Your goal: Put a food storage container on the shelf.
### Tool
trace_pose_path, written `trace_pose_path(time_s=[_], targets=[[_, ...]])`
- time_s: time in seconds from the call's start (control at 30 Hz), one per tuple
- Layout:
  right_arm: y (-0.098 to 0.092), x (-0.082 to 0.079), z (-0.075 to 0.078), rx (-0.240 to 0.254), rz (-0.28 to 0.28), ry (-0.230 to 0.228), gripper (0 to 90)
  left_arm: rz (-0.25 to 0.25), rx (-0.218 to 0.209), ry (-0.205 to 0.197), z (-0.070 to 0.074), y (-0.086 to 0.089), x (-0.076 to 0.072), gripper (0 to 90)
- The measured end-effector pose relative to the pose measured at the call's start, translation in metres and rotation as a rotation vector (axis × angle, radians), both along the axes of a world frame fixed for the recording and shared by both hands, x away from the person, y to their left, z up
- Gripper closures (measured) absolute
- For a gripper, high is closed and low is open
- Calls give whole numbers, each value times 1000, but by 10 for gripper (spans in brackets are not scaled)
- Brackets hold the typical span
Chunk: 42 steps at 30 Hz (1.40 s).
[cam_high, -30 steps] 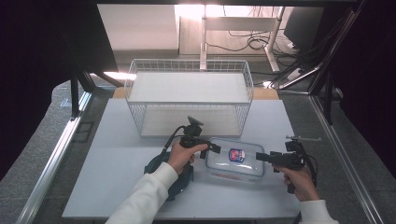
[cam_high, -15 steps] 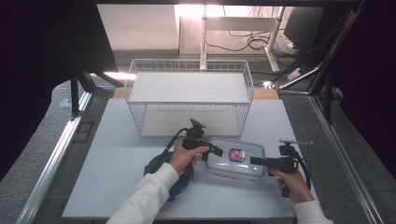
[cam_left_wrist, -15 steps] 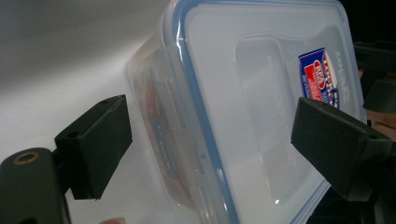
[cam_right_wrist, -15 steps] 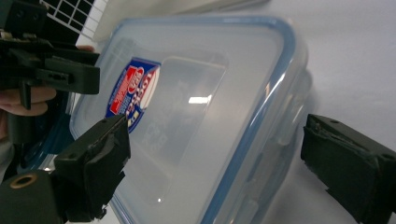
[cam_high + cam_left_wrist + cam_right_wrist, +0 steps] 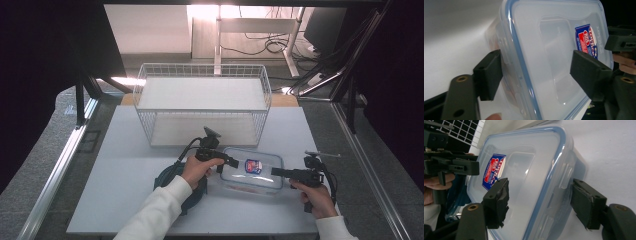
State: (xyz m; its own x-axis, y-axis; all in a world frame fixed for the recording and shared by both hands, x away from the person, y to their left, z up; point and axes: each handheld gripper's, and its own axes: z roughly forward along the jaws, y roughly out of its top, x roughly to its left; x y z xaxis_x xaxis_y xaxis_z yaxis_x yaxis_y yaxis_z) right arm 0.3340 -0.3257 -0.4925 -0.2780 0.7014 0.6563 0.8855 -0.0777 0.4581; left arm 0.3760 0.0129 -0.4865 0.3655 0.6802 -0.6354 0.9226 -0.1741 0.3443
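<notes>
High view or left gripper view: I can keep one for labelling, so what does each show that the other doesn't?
High view: the wire basket behind the clear container, and a dark round object under the white sleeve. Left gripper view: the container's side latch and the lid's blue seal, close up. Both: the container, its red-and-blue label, the white table.

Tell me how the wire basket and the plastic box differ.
The wire basket is white open mesh with no lid; the plastic box is clear, with a blue-edged lid and a sticker. The basket is much larger and taller; the box is low and flat. The basket stands untouched at the back; the box sits between both grippers. Both rest on the table.
</notes>
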Motion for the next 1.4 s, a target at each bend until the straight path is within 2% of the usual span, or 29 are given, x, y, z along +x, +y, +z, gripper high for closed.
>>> trace_pose_path(time_s=[0.07,0.13,0.17,0.33,0.4,0.5,0.67,0.73,0.83,0.9,0.97,1.1,1.13,1.4], targets=[[-1,0,0,6,-8,-3,355,-4,2,-1,0,0,0,280],[-1,0,0,7,-14,-6,368,13,-15,5,0,3,-1,302],[-2,-1,1,10,-18,1,375,13,-19,2,1,4,-2,311],[-2,-4,4,6,-27,-18,401,3,-8,-26,5,4,-5,326],[-2,-7,8,1,-39,-30,409,9,-12,-39,8,4,-7,338],[-1,-10,16,-22,-62,-72,412,11,-27,-54,13,4,-10,371],[0,-13,19,-33,-54,-96,415,9,-22,-71,15,5,-12,371],[1,-14,22,-39,-50,-113,415,23,-34,-82,18,5,-14,371],[4,-17,33,-48,-45,-168,420,22,-48,-110,27,11,-17,371],[4,-17,36,-49,-43,-177,422,26,-61,-117,30,13,-18,371],[7,-20,44,-50,-33,-209,430,28,-67,-135,35,16,-20,371],[11,-22,51,-51,-21,-232,430,35,-69,-165,45,22,-25,372],[15,-23,57,-54,-14,-249,431,41,-72,-170,47,24,-25,370],[32,-20,72,-44,23,-296,432,61,-73,-220,68,43,-31,377]])
